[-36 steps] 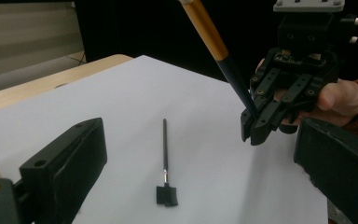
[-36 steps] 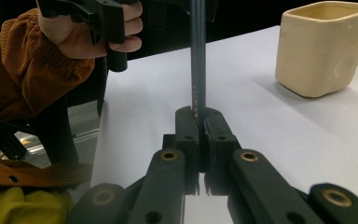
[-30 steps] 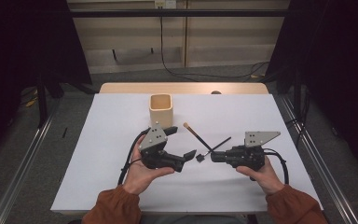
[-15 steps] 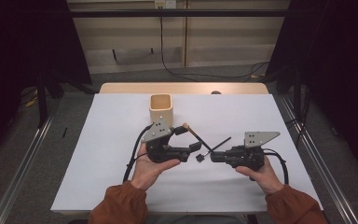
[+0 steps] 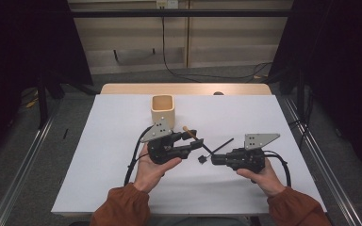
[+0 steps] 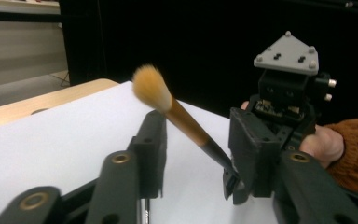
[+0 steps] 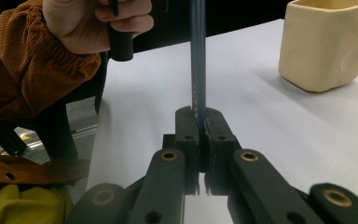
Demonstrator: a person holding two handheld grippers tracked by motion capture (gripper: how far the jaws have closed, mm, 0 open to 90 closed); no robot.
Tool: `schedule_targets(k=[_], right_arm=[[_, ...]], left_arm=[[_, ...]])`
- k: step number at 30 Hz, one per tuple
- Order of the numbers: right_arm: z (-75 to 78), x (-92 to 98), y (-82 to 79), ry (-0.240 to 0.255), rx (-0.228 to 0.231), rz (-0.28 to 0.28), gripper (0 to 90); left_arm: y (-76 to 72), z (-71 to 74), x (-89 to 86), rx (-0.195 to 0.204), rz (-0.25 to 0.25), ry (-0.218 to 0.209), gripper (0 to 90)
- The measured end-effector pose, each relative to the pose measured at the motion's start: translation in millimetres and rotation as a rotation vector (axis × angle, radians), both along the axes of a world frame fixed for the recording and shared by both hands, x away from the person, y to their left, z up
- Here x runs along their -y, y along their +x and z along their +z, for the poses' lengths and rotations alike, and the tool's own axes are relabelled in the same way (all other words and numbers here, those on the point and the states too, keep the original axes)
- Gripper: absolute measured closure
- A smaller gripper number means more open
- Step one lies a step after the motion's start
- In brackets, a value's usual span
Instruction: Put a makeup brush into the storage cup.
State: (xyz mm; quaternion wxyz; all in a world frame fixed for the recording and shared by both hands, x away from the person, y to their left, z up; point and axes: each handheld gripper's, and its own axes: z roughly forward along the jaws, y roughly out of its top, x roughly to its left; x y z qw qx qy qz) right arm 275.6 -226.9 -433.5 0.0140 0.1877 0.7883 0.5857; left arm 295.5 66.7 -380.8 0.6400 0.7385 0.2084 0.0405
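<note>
A lab-like recording room: black curtains (image 5: 23, 42), metal floor rails (image 5: 21, 174), loose cables (image 5: 179, 70), a white-covered tabletop (image 5: 108, 155).

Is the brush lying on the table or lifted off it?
Lifted. The brush slants up off the white table, its dark handle pinched in the shut right claw; the bristle end rises between the left claw's pads.

The brush (image 7: 197, 56) is running off the top edge in the right gripper view, its handle end hiding between the right gripper's (image 7: 200, 140) jaws.
</note>
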Motion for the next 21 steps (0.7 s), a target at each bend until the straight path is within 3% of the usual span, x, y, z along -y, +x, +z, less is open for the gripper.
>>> schedule_targets(k=[5, 21], right_arm=[[-1.1, -0.7, -0.4, -0.008, -0.001, 0.004, 86.0], [-5.4, -7.8, -2.5, -0.026, -0.008, 0.029, 85.6]], left_arm=[[-0.1, -0.4, -0.7, -0.017, -0.016, -0.001, 70.8], [-3.2, 0.8, -0.9, -0.060, -0.056, -0.035, 79.1]])
